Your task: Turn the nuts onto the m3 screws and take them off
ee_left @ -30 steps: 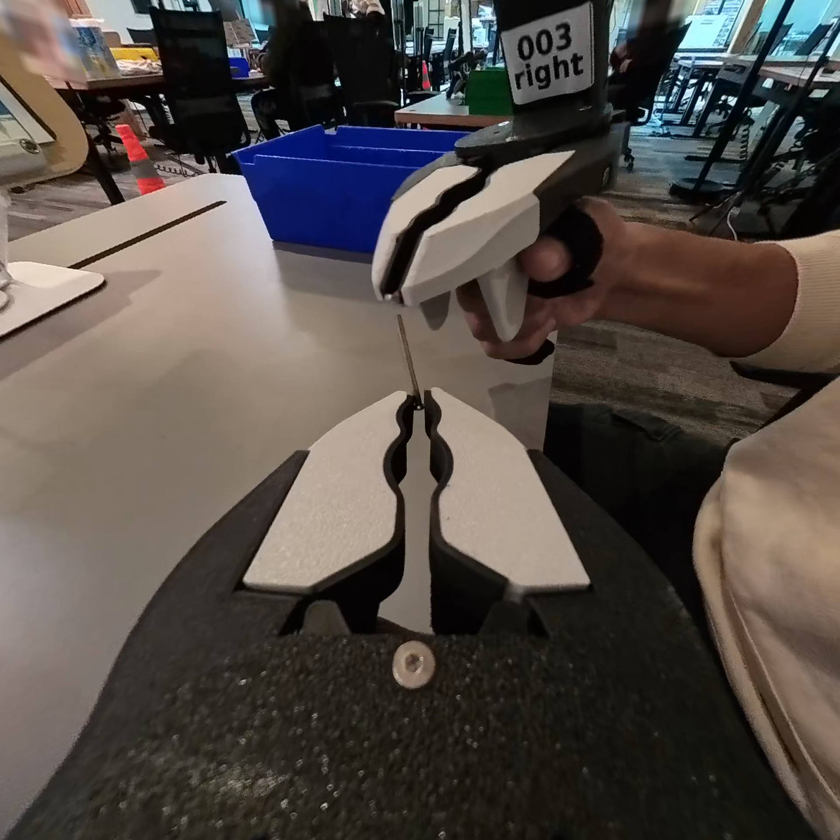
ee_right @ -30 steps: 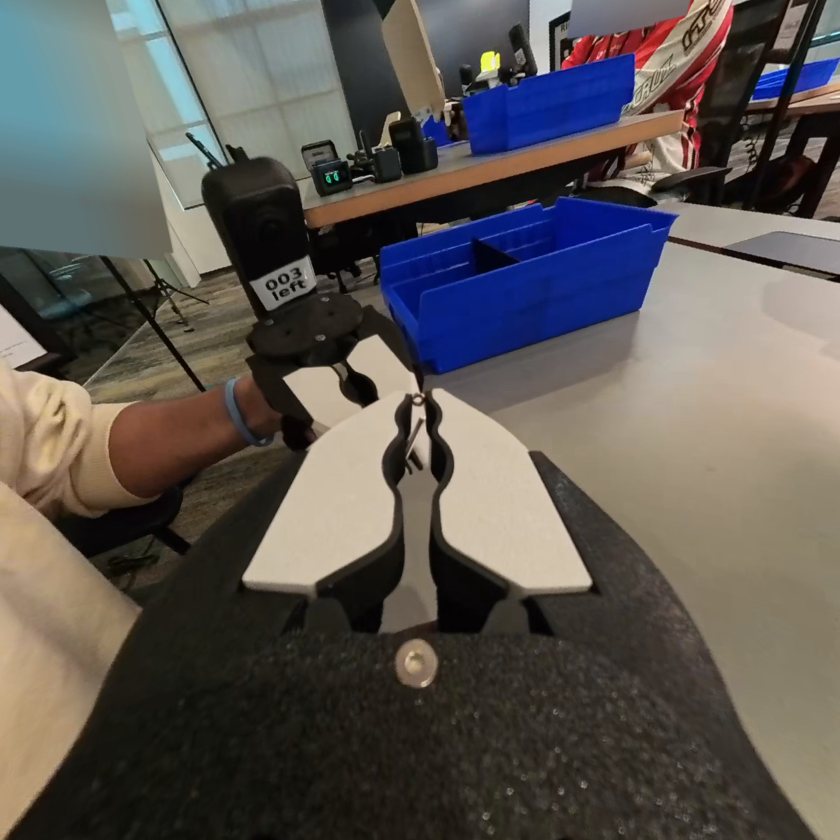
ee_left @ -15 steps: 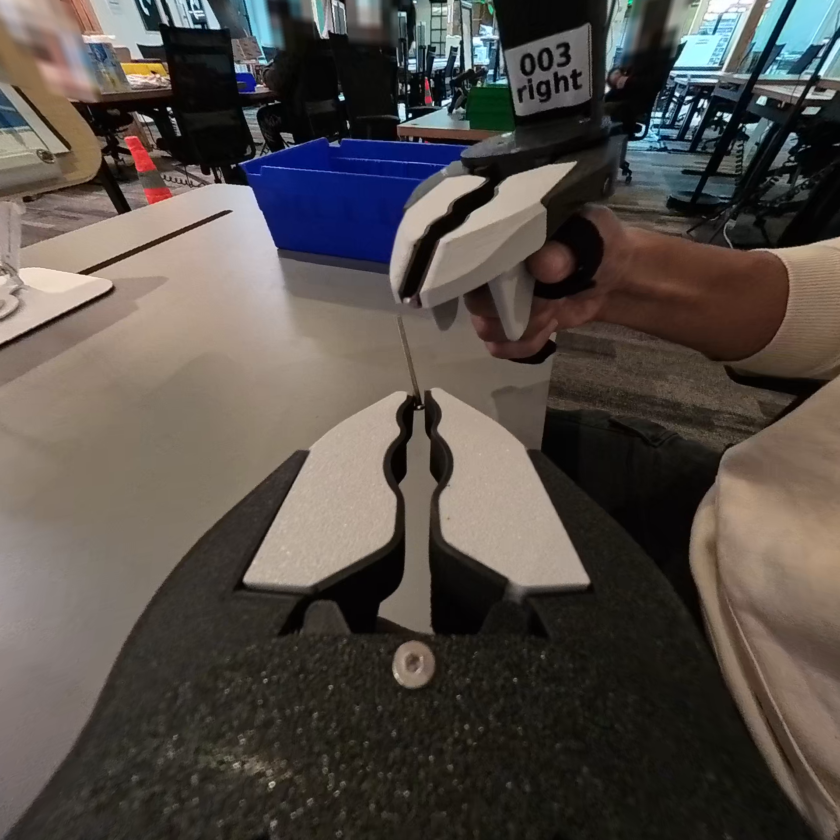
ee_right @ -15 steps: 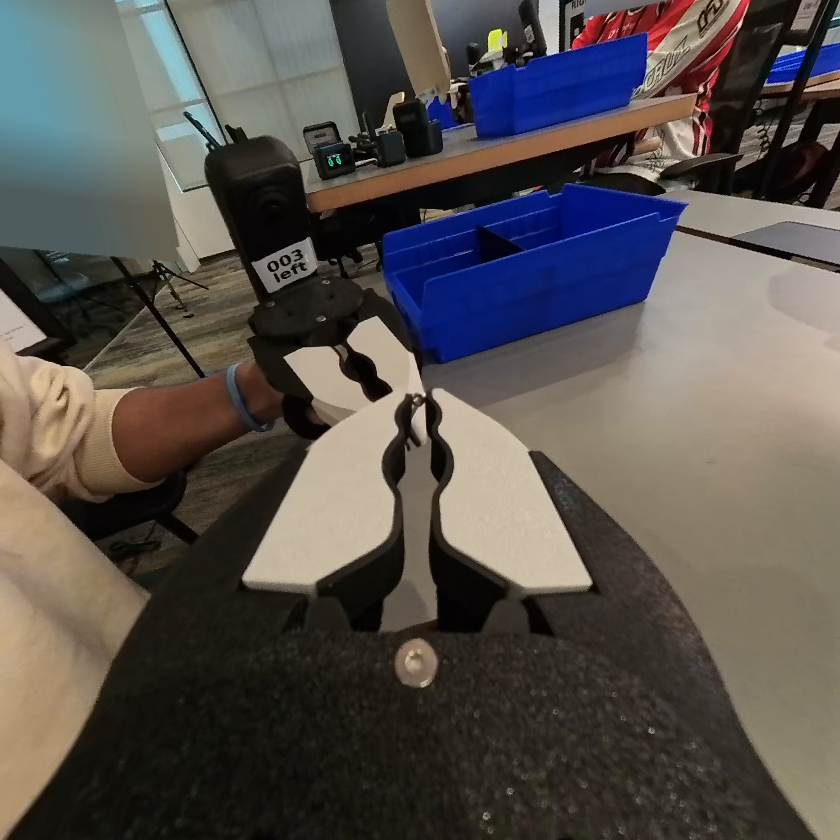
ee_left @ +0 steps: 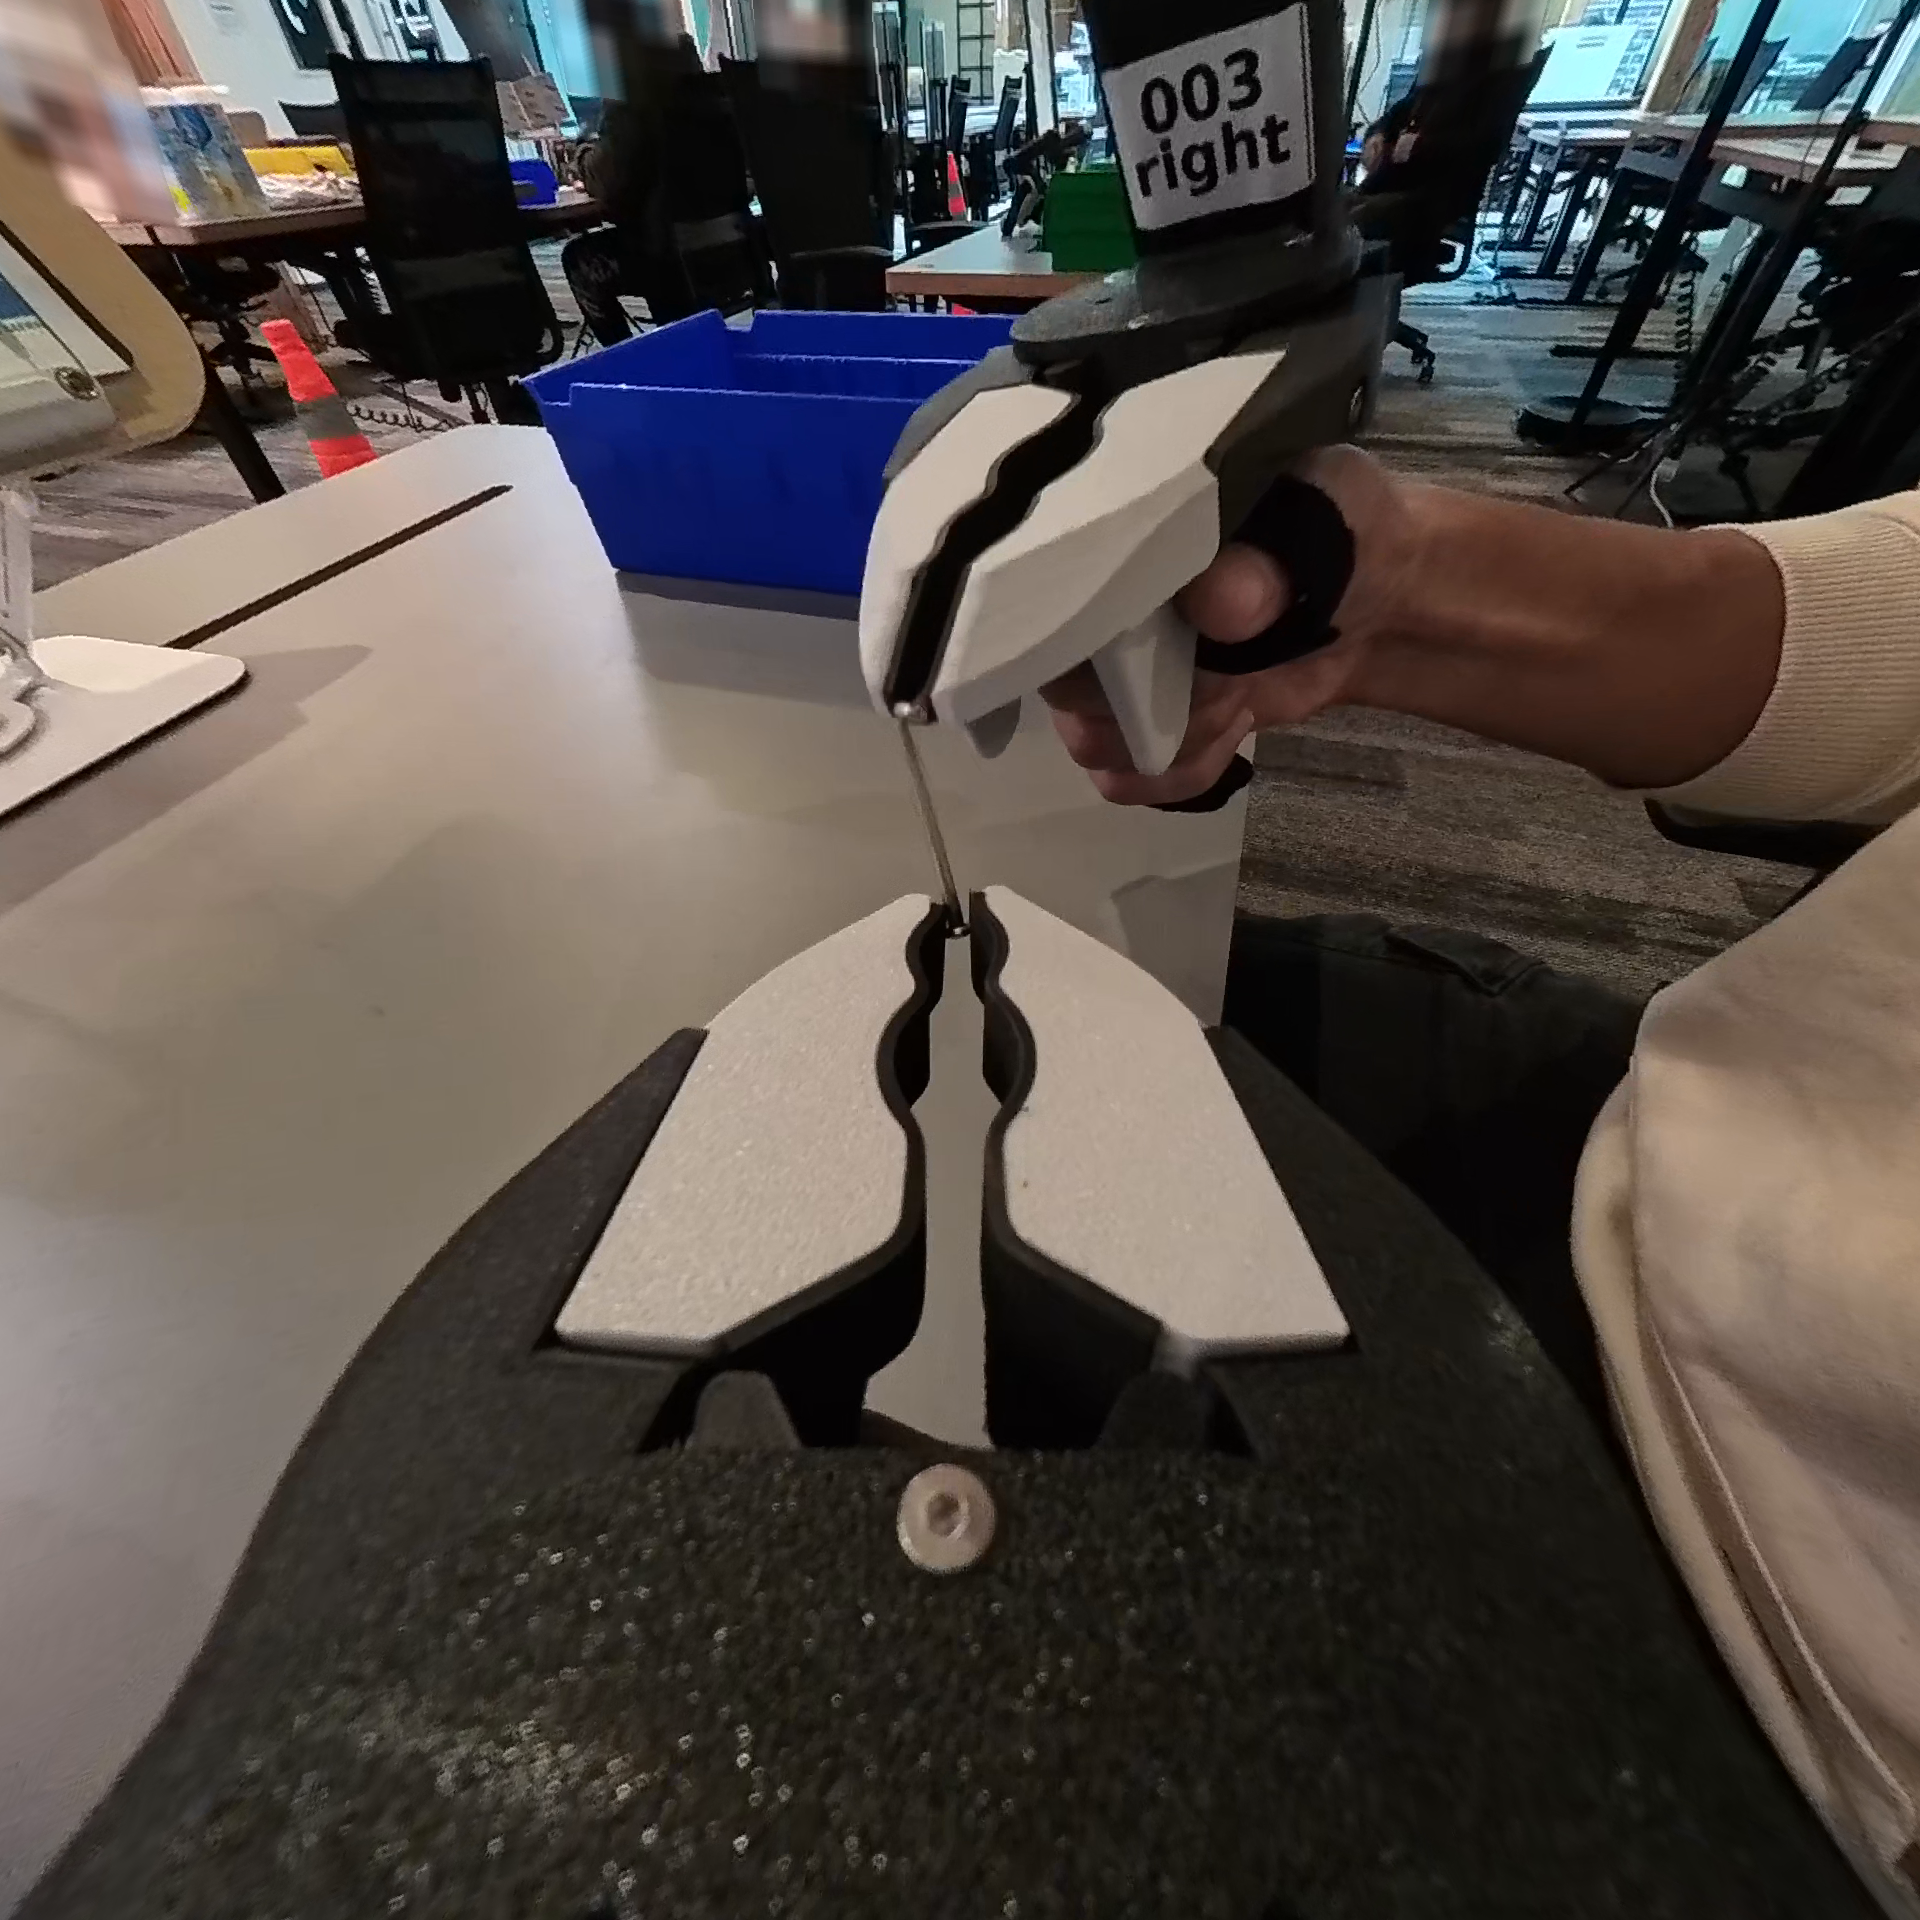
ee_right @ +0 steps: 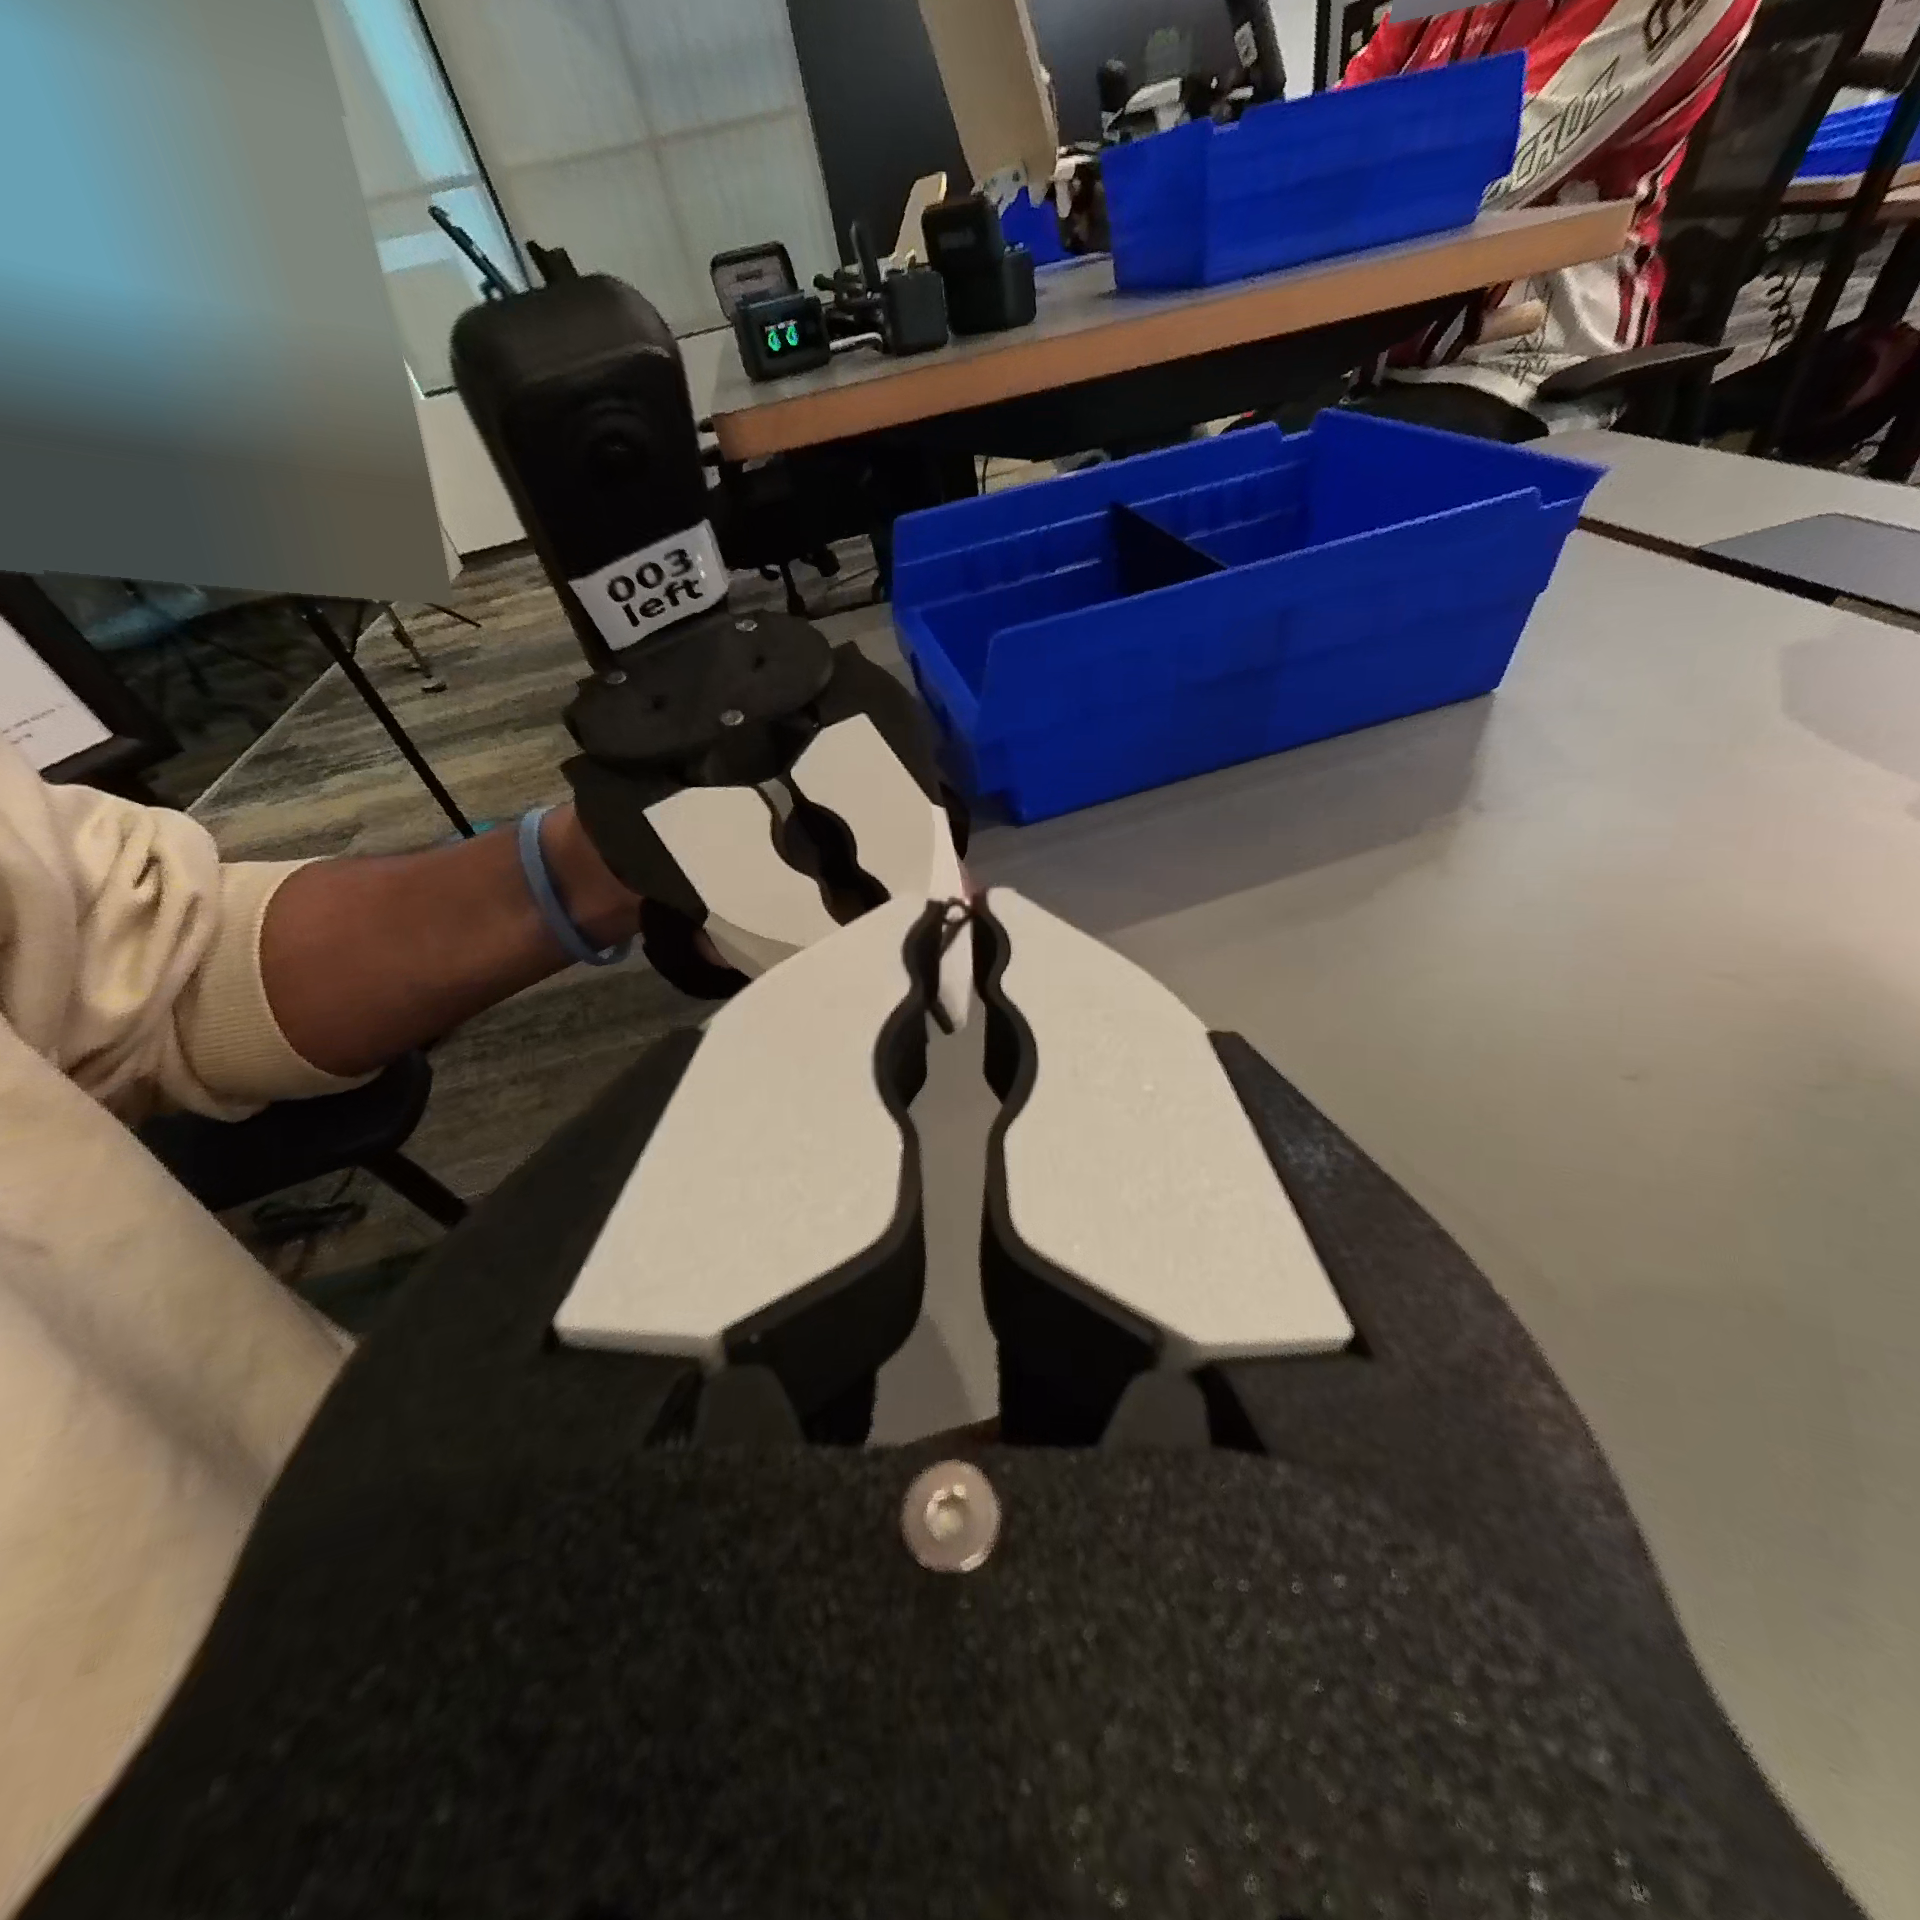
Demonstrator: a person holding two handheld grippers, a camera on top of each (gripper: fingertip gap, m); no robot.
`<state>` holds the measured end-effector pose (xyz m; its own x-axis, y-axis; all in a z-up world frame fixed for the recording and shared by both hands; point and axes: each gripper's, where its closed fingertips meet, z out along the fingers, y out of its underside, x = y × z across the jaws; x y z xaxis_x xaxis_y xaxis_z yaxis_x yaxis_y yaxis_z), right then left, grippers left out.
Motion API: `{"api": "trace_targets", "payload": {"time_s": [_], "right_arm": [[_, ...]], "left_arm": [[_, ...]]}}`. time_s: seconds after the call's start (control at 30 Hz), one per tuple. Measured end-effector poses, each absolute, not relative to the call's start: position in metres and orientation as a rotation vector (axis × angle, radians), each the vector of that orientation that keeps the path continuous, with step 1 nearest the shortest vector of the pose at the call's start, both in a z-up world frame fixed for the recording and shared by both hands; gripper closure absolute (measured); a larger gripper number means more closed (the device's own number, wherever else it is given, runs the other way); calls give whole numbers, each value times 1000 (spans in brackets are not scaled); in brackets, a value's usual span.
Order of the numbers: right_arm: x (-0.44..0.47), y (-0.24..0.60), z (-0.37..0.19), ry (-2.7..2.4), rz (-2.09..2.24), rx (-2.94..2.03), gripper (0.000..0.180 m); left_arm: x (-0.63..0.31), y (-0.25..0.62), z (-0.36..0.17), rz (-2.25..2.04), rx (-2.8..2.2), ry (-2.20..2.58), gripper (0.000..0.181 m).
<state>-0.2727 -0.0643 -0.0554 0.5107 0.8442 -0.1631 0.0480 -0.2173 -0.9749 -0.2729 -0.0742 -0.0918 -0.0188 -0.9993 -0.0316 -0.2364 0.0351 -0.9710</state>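
A thin M3 screw (ee_left: 932, 816) spans the gap between my two grippers above the grey table (ee_left: 416, 935). My left gripper (ee_left: 958, 923) is shut on a small dark nut (ee_left: 958, 928) at the screw's near end. My right gripper (ee_left: 906, 694) points down from above and is shut on the screw's silver head end. In the right wrist view my right gripper (ee_right: 961, 906) pinches the screw (ee_right: 945, 977), which runs back through the finger gap. The left gripper's white fingers (ee_right: 727, 862) lie just behind and below, with their tips hidden.
A blue divided bin (ee_left: 748, 499) stands at the back of the table and also shows in the right wrist view (ee_right: 1247, 644). A white pad (ee_left: 104, 707) lies at the far left. The table's right edge (ee_left: 1236, 831) is beside the grippers. Chairs and other tables stand beyond.
Both grippers stay shut on the screw and nut. The right gripper has drifted slightly right and closer and turned a little. The left gripper has turned slightly in the right wrist view.
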Motion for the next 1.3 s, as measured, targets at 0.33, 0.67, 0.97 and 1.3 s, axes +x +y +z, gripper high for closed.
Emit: {"api": "trace_targets", "payload": {"time_s": [0.33, 0.67, 0.97, 1.3], "right_arm": [[-273, -69, -64, -823, 888, -1677, 174], [-275, -67, -74, -832, 927, -1718, 174], [-276, -65, -74, -838, 898, -1716, 174], [-228, -33, -112, -673, 453, -1885, 167]], "left_arm": [[-274, -75, -98, -987, -1342, 1470, 177], [-272, -72, -99, -936, -1329, 1469, 177], [-272, -68, -104, -960, -1349, 1451, 177], [-301, -13, -99, -922, -1462, 1097, 177]]}}
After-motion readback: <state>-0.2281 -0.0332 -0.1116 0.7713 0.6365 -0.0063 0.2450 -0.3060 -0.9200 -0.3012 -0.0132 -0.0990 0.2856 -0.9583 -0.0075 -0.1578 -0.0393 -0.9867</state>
